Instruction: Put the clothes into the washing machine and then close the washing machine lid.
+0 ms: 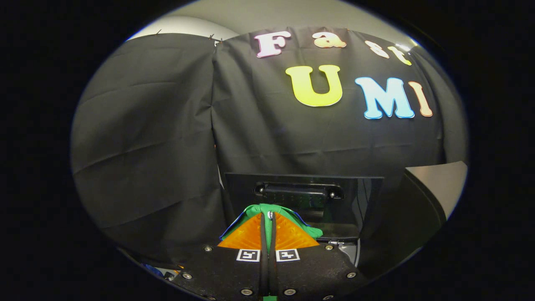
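Gripper view: black cloth wall [167, 146] hangs across everything beyond your fingers. Below it, straight ahead, the washing machine lid [303, 200] stands raised, dark and glossy, with a black handle [299, 192] across its upper part. Right of the lid, a pale curved surface [439, 188] catches light; you can't tell what it is. Your gripper [268, 217] is pressed together, pinching a green garment [267, 209] that drapes over both fingertips and spills off to the right, just in front of the lid.

Gripper [268, 217] clamped on green cloth [267, 209]
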A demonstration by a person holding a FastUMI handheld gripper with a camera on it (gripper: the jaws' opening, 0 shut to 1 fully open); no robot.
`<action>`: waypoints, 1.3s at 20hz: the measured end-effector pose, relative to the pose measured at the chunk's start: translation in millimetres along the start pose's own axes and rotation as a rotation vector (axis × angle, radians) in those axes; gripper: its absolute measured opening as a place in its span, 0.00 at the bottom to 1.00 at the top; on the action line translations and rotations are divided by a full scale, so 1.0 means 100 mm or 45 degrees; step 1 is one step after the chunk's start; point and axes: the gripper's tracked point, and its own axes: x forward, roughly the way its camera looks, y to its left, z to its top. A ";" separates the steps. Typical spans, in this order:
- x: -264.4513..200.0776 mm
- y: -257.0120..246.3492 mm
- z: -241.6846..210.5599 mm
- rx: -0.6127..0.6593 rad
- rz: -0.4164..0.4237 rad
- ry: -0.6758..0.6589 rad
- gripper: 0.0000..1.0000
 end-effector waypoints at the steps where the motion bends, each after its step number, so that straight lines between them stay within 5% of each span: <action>1: 0.06 -0.01 -0.08 -0.004 -0.003 0.019 0.00; 11: 0.38 -0.13 -0.90 -0.037 -0.044 0.248 0.04; 17: 0.36 -0.13 -1.18 -0.033 -0.048 0.331 0.17; 22: 0.27 -0.16 -1.30 -0.022 -0.068 0.367 0.96; 26: 0.22 -0.17 -1.22 -0.048 -0.072 0.338 0.97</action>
